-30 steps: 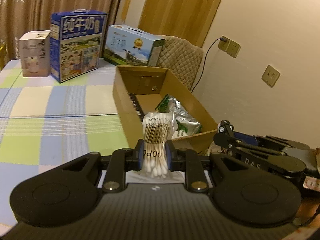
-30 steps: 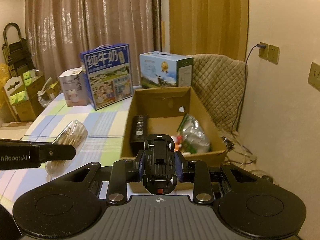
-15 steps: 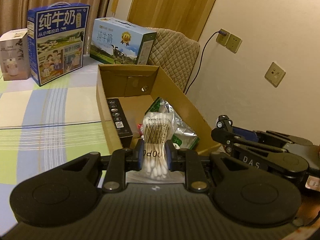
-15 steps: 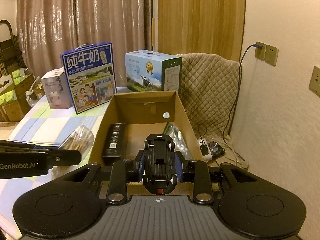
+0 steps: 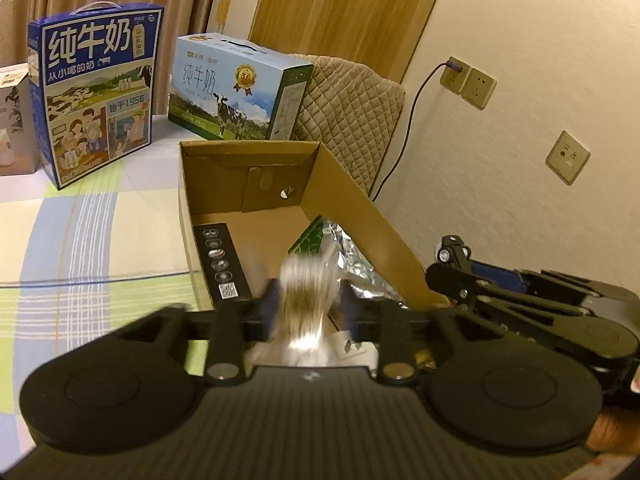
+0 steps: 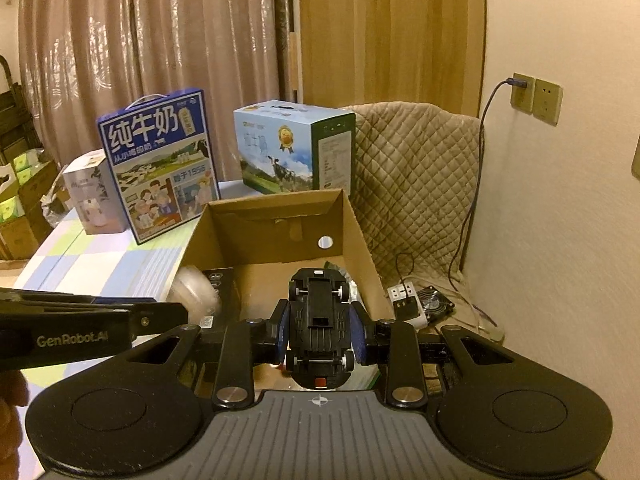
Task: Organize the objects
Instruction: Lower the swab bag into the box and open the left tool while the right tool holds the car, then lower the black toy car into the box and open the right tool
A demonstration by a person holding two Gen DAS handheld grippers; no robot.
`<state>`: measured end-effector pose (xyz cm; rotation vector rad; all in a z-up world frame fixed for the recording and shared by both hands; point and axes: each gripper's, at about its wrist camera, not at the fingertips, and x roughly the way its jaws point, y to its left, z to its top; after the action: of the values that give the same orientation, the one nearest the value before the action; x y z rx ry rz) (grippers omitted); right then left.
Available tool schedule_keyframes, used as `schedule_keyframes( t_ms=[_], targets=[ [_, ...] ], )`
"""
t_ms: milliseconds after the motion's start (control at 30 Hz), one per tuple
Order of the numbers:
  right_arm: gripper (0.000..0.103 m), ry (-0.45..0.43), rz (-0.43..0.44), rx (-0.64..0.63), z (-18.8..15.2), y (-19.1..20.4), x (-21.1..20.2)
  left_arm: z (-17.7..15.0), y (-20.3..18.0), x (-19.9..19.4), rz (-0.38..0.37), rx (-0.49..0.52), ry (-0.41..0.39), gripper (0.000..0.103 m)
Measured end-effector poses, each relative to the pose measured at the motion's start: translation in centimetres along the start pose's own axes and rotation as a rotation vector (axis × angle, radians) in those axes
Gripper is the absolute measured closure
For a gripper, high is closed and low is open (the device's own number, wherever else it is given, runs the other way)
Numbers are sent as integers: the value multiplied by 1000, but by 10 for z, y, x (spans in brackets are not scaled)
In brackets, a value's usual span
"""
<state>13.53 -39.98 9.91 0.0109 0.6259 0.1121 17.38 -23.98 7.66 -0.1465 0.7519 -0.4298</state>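
Note:
An open cardboard box stands on the checked tablecloth. It holds a black flat box along its left wall and a silver-green foil bag. My left gripper has its jaws parted over the box's near end, and a bag of cotton swabs shows blurred between the fingers. In the right wrist view that bag sits at the box's left wall. My right gripper is shut on a black toy car, underside up, above the box's near end.
Two milk cartons, a dark blue one and a light blue one, and a small white box stand behind. A quilted chair sits by the wall, with a power strip and fan on the floor.
Both grippers have moved forward over the box. The left jaws have parted, and the cotton swab bag between them is now blurred with motion. The right gripper still holds the toy car.

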Motion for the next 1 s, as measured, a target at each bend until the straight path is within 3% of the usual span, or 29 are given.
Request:
schedule_keyframes(
  t_ms=[667,1000],
  targets=[
    [76,18,40,7,-4,13,9,-31,29,-8,67,-28,57,51],
    [75,20,39,5,-2,15,9,-33,29,-7,70,-29,60,40]
  ],
)
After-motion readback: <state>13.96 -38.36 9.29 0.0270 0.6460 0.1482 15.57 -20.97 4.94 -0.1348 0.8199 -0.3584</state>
